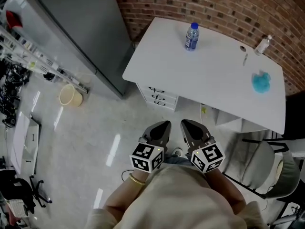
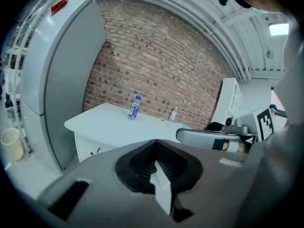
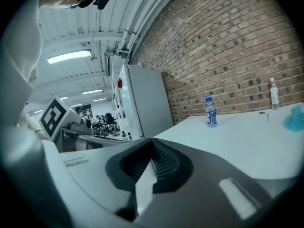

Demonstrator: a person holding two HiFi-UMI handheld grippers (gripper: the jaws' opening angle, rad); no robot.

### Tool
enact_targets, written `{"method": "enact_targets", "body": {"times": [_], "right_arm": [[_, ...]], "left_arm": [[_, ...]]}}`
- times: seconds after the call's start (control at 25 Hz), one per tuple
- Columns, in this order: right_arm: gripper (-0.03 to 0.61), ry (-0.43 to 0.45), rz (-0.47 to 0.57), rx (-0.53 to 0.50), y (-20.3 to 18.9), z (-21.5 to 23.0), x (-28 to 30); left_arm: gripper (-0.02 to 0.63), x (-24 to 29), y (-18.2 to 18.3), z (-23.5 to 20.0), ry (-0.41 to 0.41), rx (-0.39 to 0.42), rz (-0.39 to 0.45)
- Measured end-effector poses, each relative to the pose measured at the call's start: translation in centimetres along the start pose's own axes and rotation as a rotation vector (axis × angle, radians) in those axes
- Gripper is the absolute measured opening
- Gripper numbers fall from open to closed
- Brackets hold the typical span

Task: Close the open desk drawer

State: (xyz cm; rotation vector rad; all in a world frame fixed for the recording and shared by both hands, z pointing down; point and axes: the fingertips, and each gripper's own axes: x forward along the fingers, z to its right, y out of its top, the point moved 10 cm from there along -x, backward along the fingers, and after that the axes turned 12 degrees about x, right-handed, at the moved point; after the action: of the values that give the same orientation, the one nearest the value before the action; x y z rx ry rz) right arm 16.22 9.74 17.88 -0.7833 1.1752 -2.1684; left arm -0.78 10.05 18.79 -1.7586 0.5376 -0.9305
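A white desk (image 1: 209,75) stands against a brick wall, with a drawer unit (image 1: 159,97) under its left end. Three drawer fronts with dark handles show there; from this distance I cannot tell whether one stands out. In the left gripper view the drawer unit (image 2: 92,148) shows below the desk (image 2: 109,125). My left gripper (image 1: 163,125) and right gripper (image 1: 186,124) are held side by side close to the body, well short of the desk. Both are shut with nothing between the jaws, as the left gripper (image 2: 156,161) and right gripper (image 3: 152,164) show in their own views.
On the desk stand a blue-labelled water bottle (image 1: 191,36), a small clear bottle (image 1: 263,44) and a blue cloth (image 1: 261,82). A tall grey cabinet (image 1: 81,27) stands left of the desk, with a cream bucket (image 1: 70,95) on the floor. A grey chair (image 1: 267,168) stands at the right.
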Motion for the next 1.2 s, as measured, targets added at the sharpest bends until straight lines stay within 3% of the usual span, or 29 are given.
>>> {"method": "enact_targets", "body": {"times": [0.32, 1.2], "right_arm": [[0.002, -0.003, 0.011, -0.035, 0.4, 1.5, -1.5], [0.002, 0.006, 0.001, -0.063, 0.0, 2.6, -3.3]], "left_arm": [[-0.003, 1.4, 0.6, 2.0, -0.015, 0.030, 0.004], [-0.003, 3.5, 0.2, 3.4, -0.029, 0.008, 0.021]]}}
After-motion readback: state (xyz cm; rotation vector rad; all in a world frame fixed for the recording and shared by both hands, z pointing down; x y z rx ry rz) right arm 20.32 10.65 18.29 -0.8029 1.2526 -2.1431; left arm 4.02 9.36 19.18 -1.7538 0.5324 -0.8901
